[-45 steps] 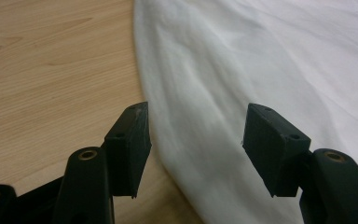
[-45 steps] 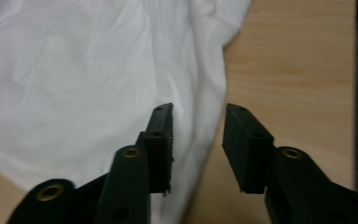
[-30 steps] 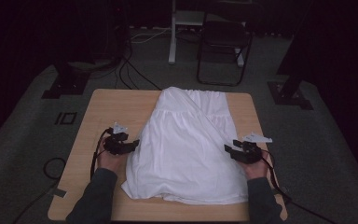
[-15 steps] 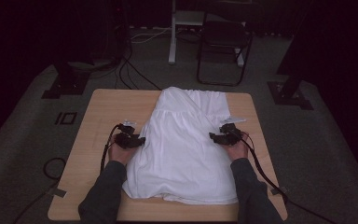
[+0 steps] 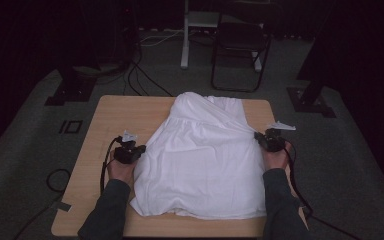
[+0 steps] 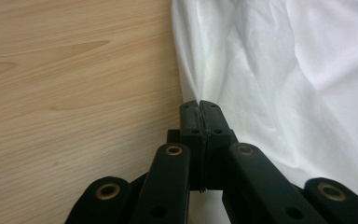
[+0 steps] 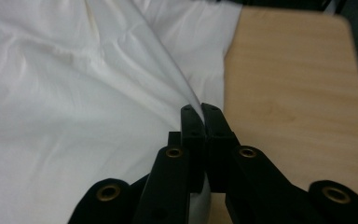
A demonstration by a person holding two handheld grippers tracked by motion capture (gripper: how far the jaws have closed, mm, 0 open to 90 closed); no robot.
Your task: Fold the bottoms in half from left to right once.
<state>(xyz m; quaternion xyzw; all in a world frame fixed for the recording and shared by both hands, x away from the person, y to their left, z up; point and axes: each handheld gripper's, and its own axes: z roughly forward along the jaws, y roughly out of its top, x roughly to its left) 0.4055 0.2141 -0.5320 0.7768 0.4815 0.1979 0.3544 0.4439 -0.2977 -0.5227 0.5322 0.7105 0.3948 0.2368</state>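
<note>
White garment (image 5: 205, 160) lies spread across the middle of the worktop (image 5: 130, 112), its narrow end at the far edge and its wide hem near the person. Left gripper (image 5: 128, 151) sits at the cloth's left edge, and the left gripper view has its jaws pressed together with a pinch of white fabric (image 6: 200, 70) rising from between them. Right gripper (image 5: 270, 140) is over at the right edge, jaws likewise clamped on a fold of cloth (image 7: 168, 93) that pulls up in a taut ridge toward the tips. So both sides are gripped, roughly level with each other.

This fabric looks thin, soft and light: it wrinkles freely and tents wherever it is pinched, so it should lift with almost no effort but will sag and drape between the two holds. Edges are the sensible place to grip, as here, taking enough layers that it cannot slip free. A dark chair (image 5: 240, 50) stands on the floor beyond the far edge.
</note>
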